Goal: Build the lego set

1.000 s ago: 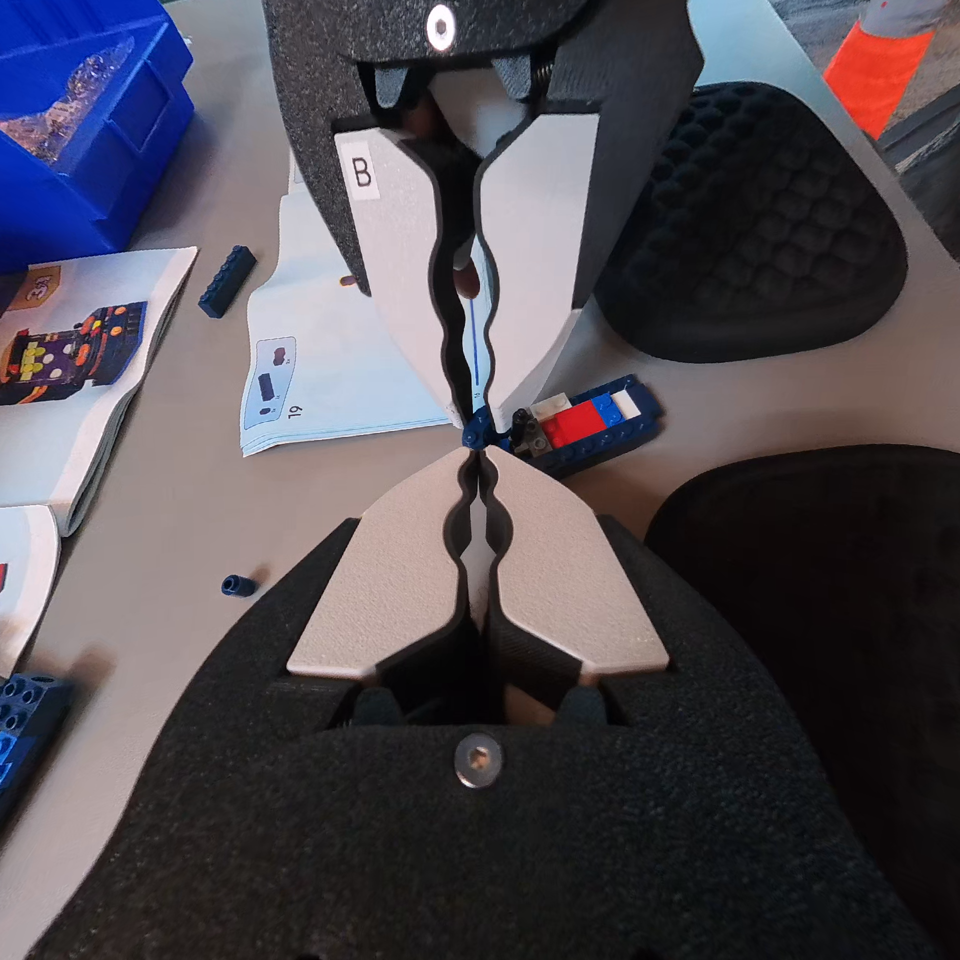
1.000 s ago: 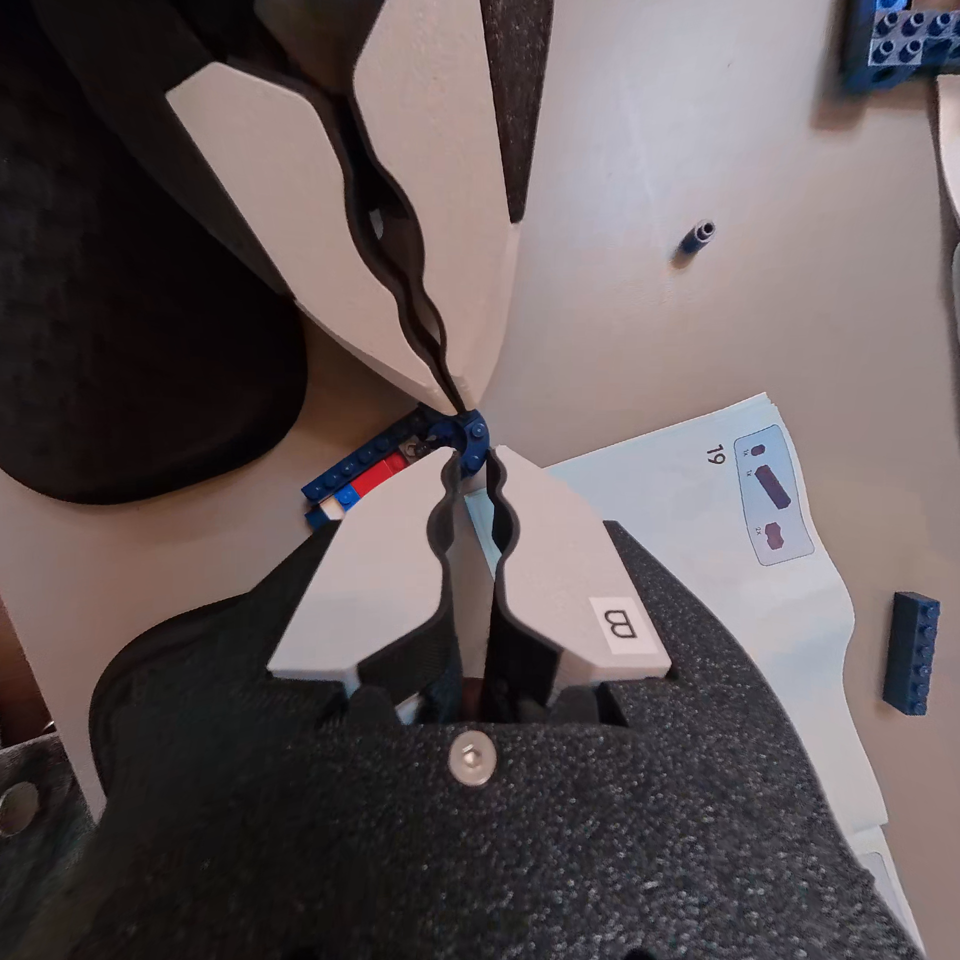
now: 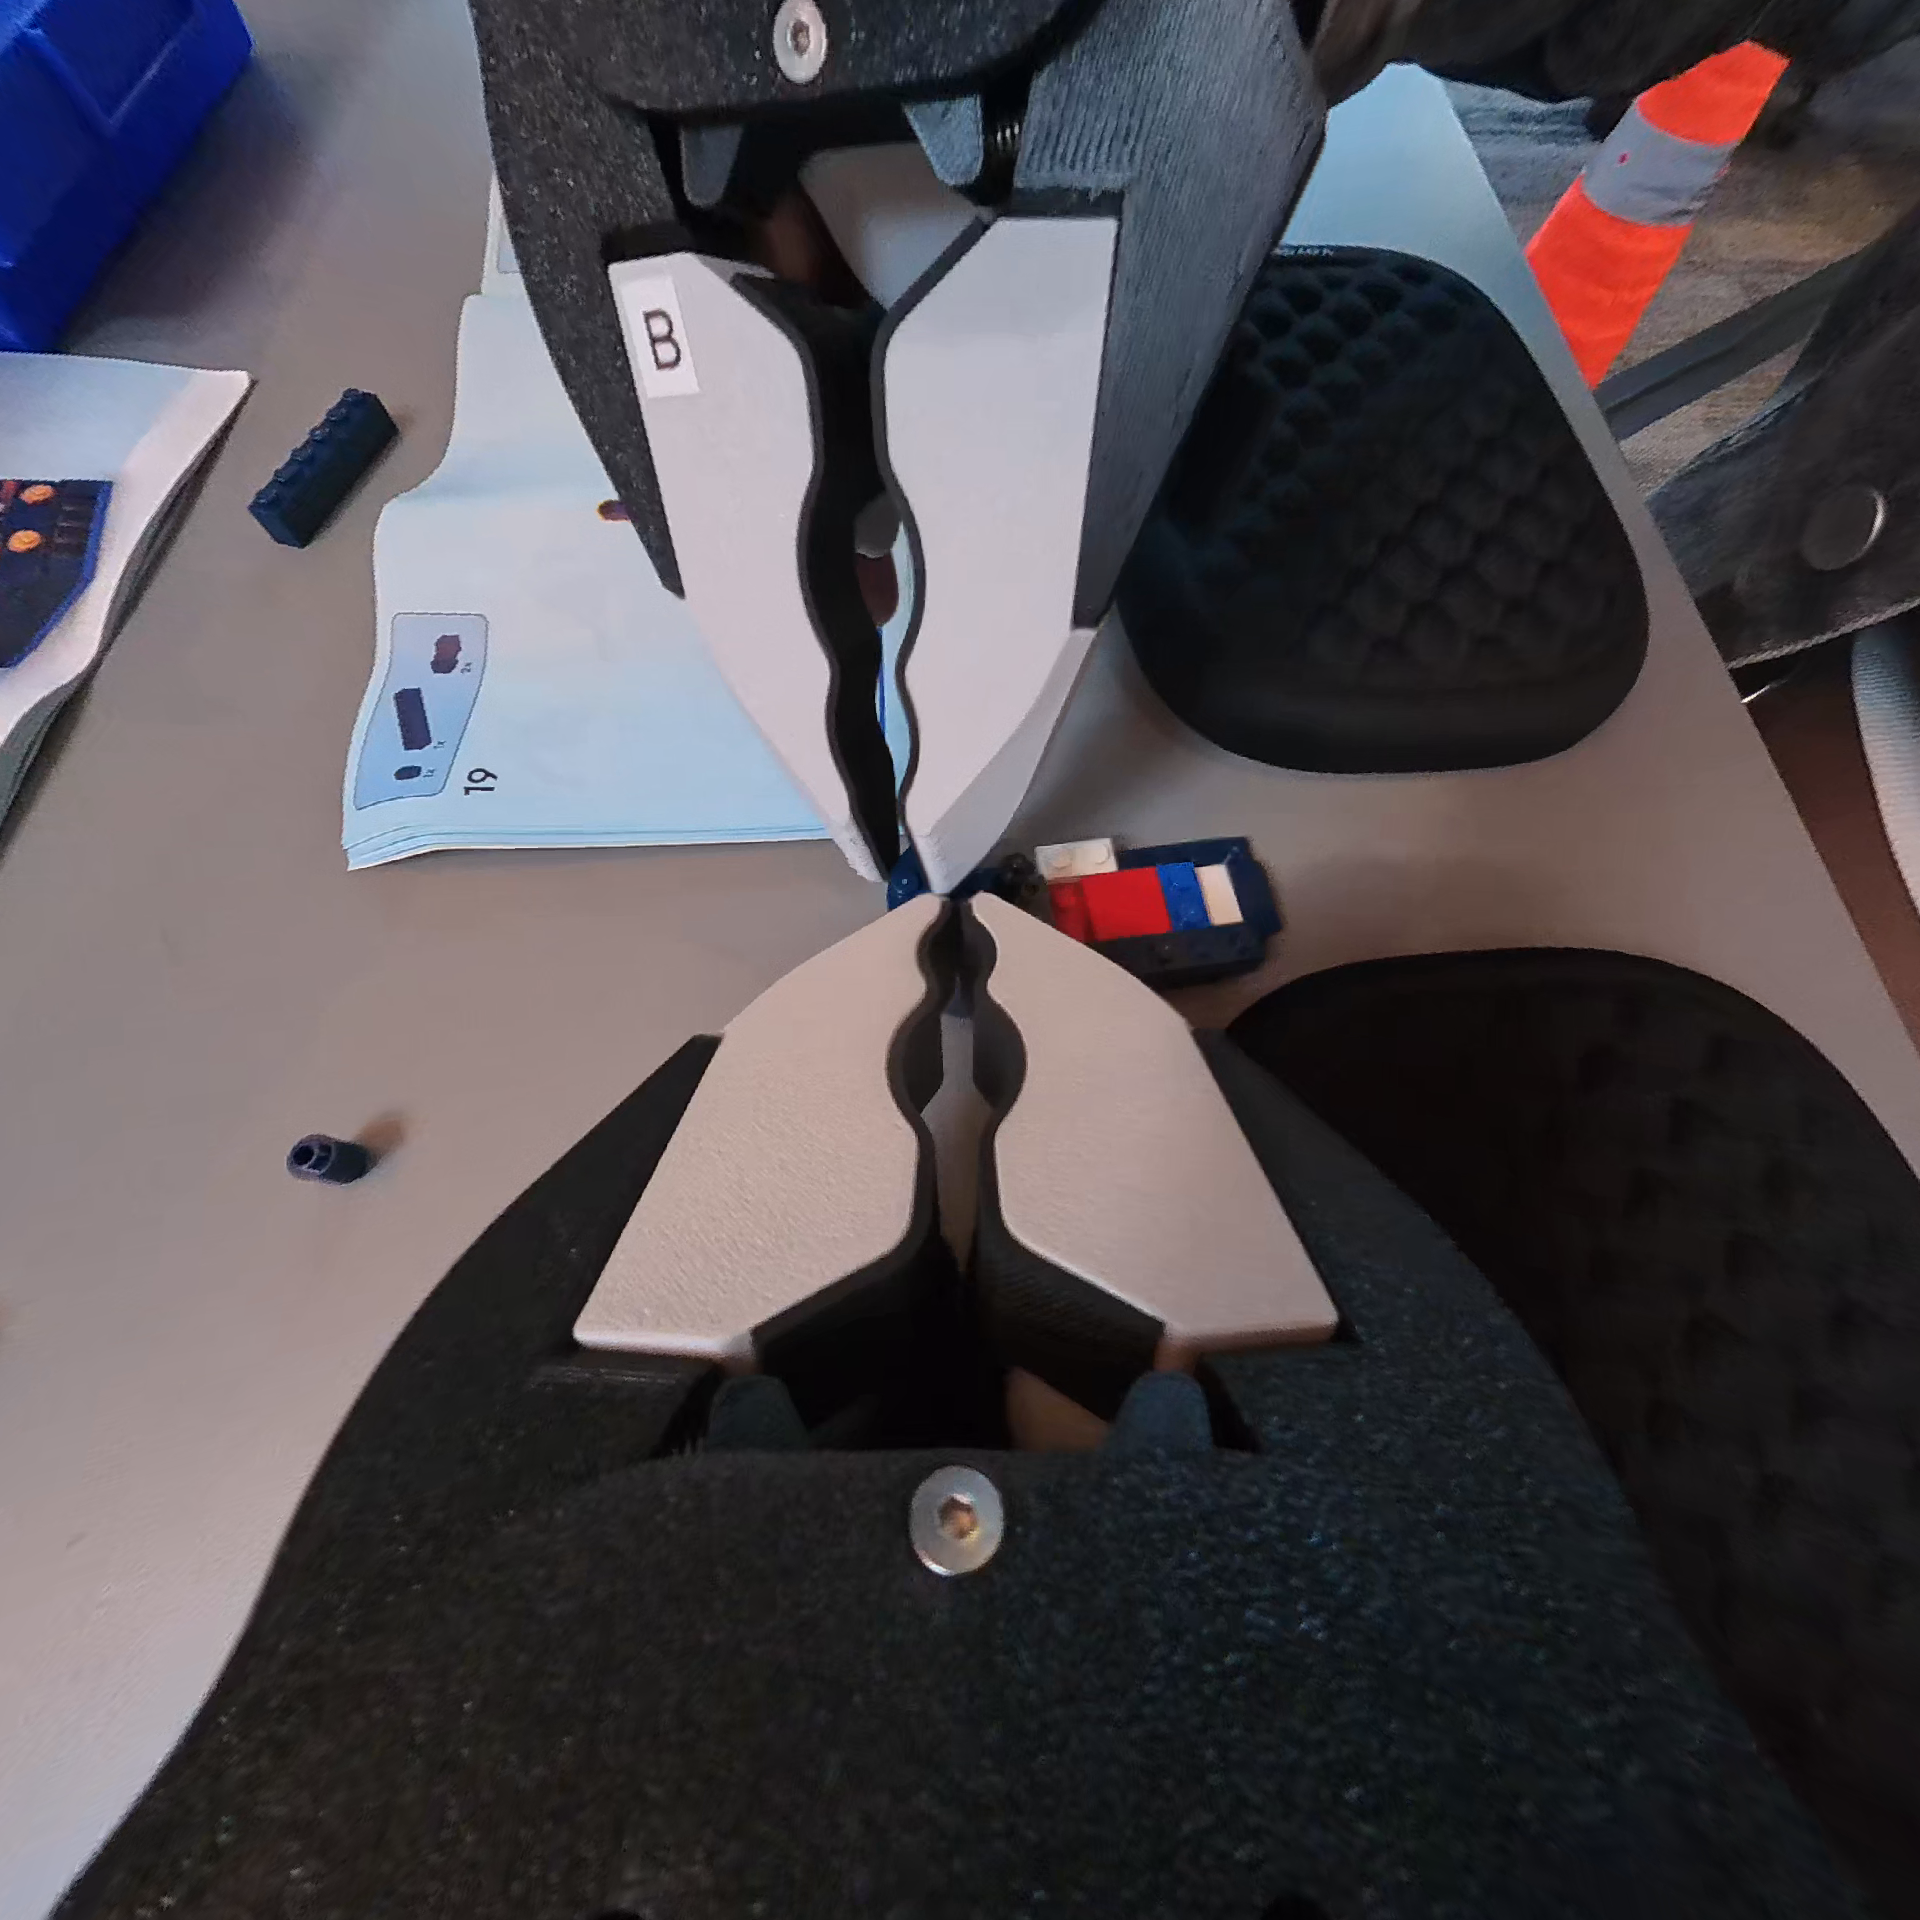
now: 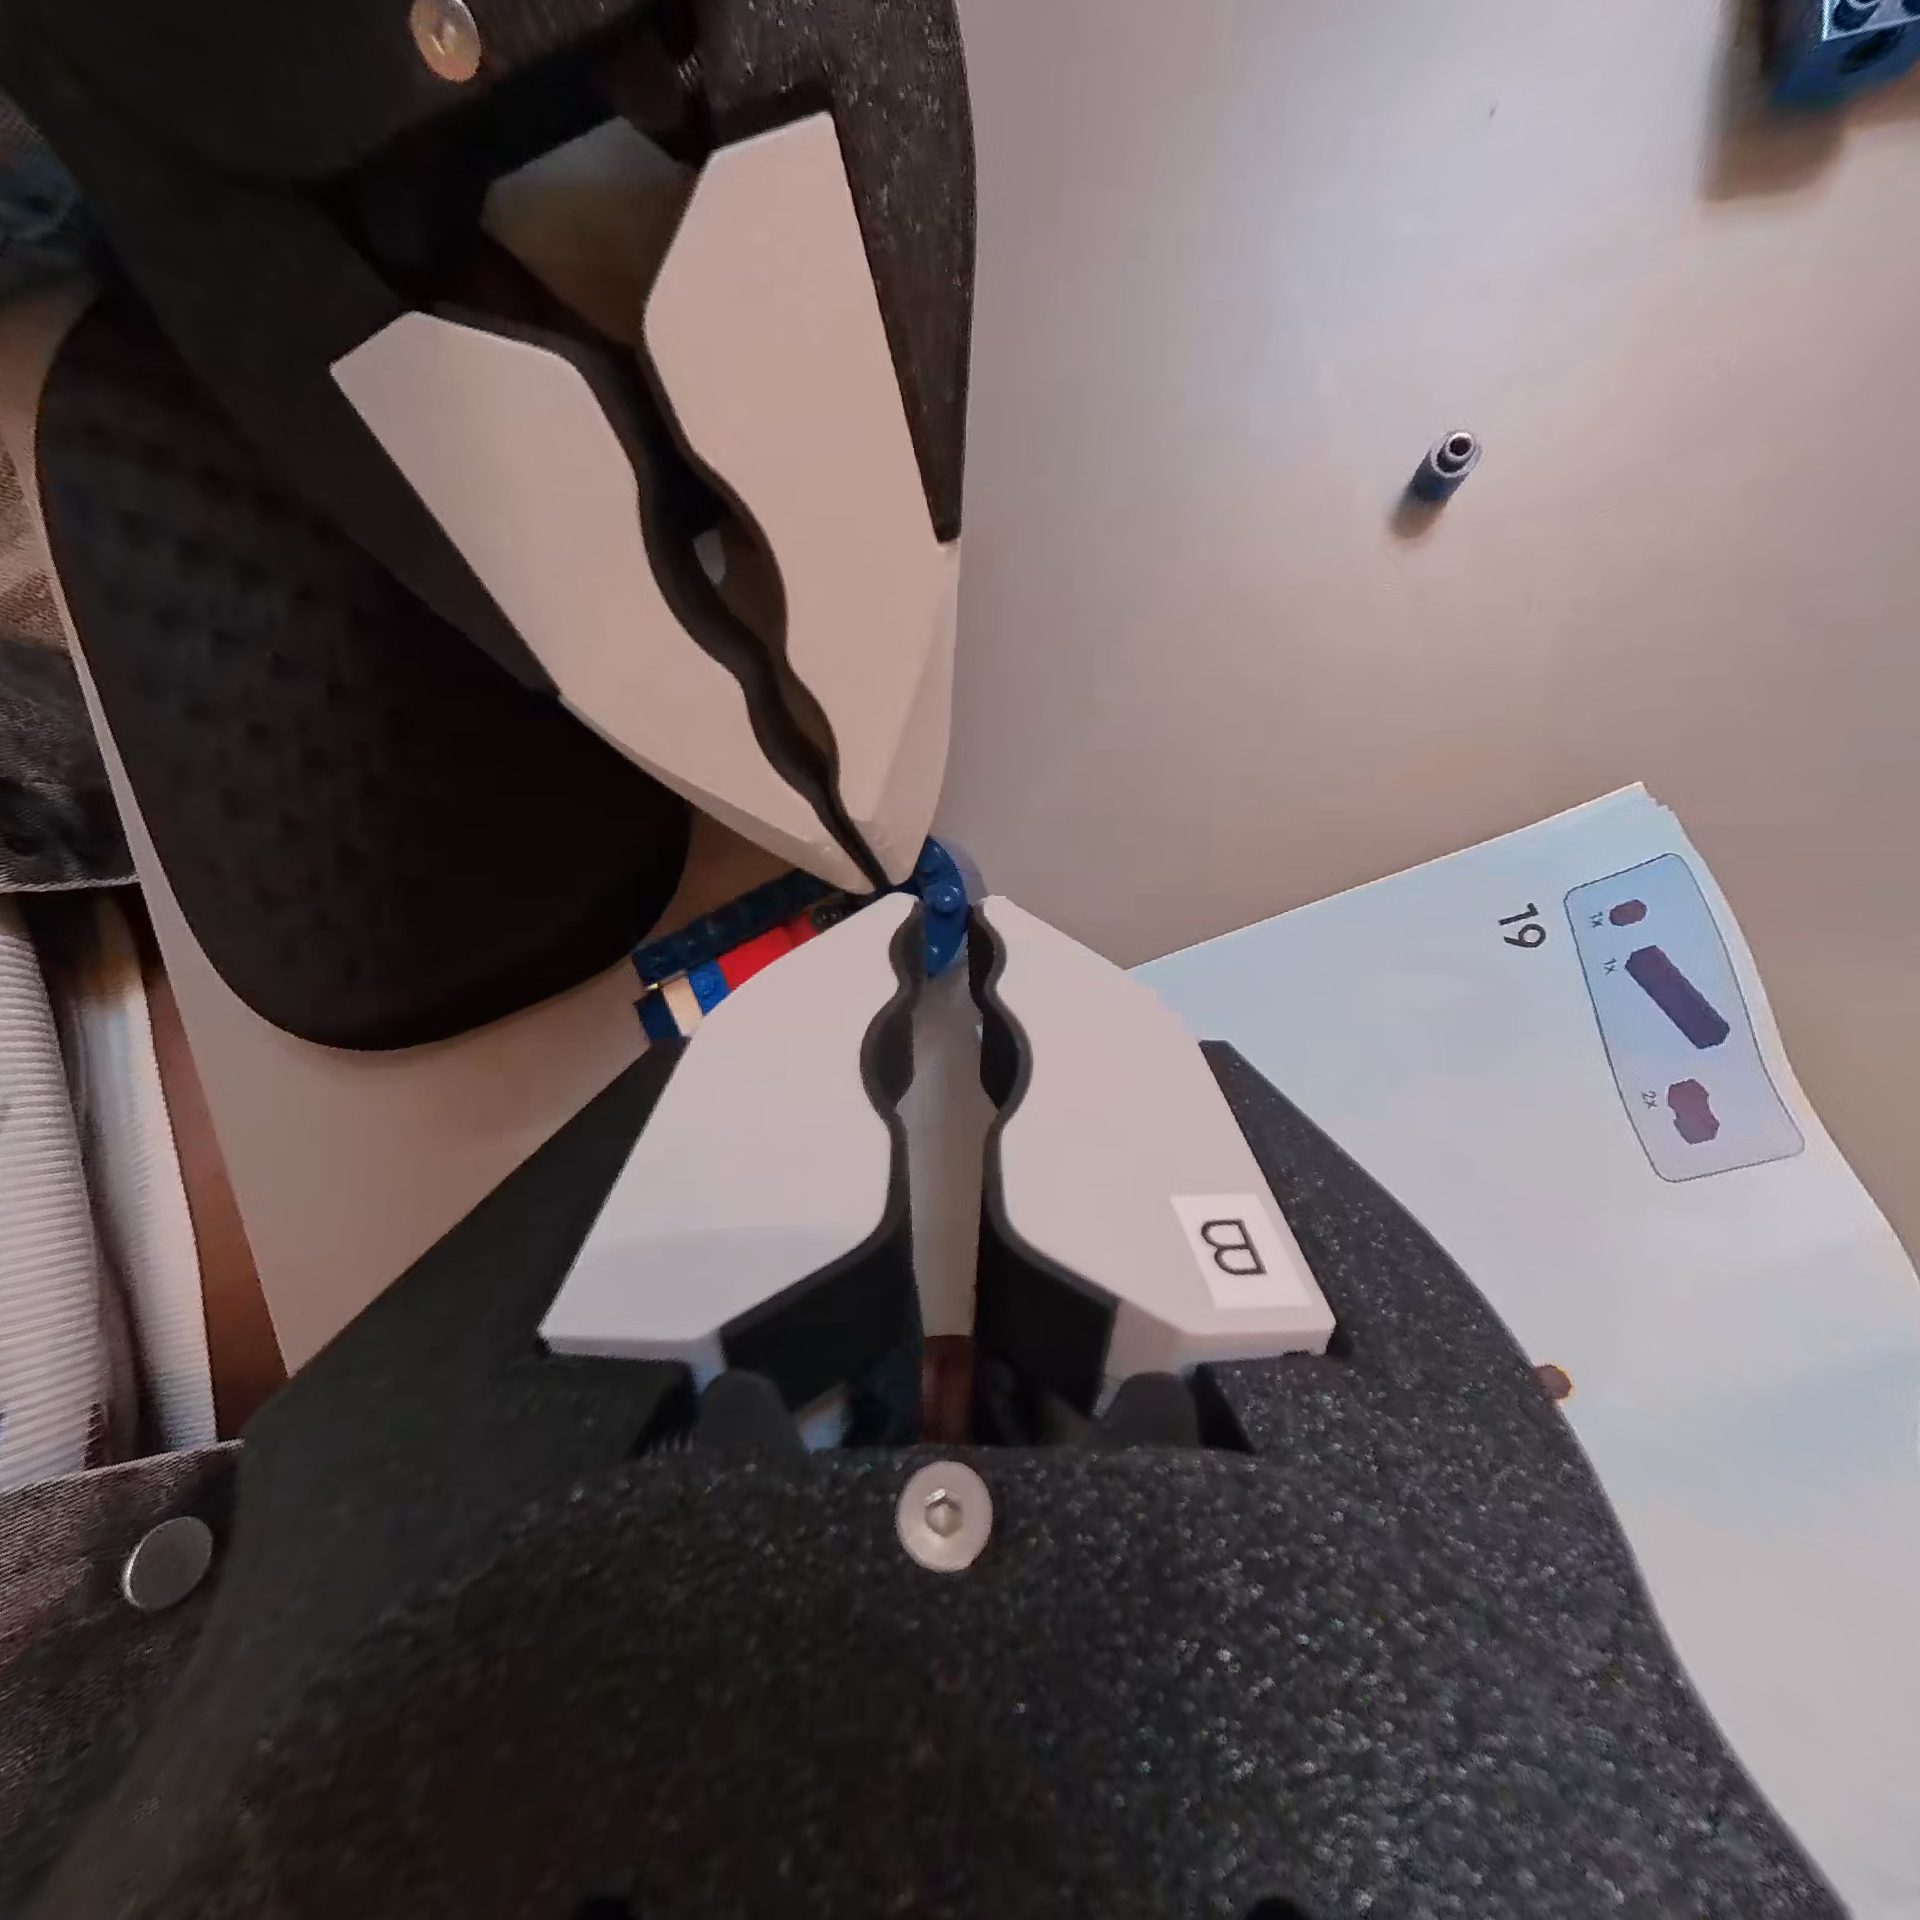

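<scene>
My two grippers meet tip to tip just above the grey table (image 3: 312, 987). My right gripper (image 4: 940, 914) is shut on a small blue round plate (image 4: 940, 904), which sits between its pads at the tips. The plate also shows in the left wrist view (image 3: 902, 885), under the right gripper (image 3: 909, 868). My left gripper (image 3: 951, 912) is shut, and its tips touch the plate's edge; in the right wrist view the left gripper (image 4: 883, 881) shows nothing between its pads. A dark blue brick assembly (image 3: 1153, 904) with red, blue and white bricks lies right beside the tips.
An open light-blue instruction booklet (image 3: 603, 727) lies behind the tips. A dark blue long brick (image 3: 322, 468) and a small dark tube piece (image 3: 327, 1158) lie to the left. Black cushions (image 3: 1382, 520) are on the right, a blue bin (image 3: 94, 135) far left. My left and right fingertips are right by each other.
Both grippers stay tip to tip at the same spot. The blue plate now sits a little deeper between the right pads than a second ago.
</scene>
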A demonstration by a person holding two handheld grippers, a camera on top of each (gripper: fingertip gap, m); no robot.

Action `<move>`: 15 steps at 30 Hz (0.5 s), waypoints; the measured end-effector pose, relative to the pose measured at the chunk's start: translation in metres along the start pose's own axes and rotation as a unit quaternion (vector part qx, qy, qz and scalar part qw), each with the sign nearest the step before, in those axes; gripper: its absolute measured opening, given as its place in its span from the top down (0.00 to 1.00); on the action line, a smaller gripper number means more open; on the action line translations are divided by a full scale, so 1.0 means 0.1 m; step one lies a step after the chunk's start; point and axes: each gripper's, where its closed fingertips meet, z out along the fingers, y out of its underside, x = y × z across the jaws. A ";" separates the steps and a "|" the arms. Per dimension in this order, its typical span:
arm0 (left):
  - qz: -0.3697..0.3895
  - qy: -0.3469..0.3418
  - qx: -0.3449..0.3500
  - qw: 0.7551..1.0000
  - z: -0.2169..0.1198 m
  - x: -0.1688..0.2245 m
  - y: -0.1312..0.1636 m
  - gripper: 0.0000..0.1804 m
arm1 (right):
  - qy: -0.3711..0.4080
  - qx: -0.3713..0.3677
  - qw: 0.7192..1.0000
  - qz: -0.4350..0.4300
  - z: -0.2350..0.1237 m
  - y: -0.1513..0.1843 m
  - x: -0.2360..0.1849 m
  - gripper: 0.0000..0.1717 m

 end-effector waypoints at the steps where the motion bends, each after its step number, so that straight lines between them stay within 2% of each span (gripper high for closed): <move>1: -0.002 0.004 0.000 1.000 0.01 0.01 0.00 1.00 | 0.003 -0.001 1.000 -0.001 0.00 0.00 0.00 0.96; 6: -0.004 0.017 -0.006 1.000 0.00 0.04 0.01 1.00 | 0.006 0.001 1.000 -0.002 0.02 -0.01 -0.03 0.96; 9: -0.018 -0.002 0.022 1.000 -0.13 -0.03 -0.12 1.00 | 0.000 0.008 1.000 0.003 0.03 -0.02 -0.05 0.96; 12: -0.033 -0.047 -0.010 0.998 -0.23 -0.15 -0.06 0.97 | 0.005 0.010 1.000 0.004 0.02 -0.02 -0.05 0.96; 15: -0.049 -0.030 -0.057 0.997 -0.13 -0.07 0.06 0.97 | 0.017 0.005 1.000 -0.003 0.02 -0.02 -0.04 0.96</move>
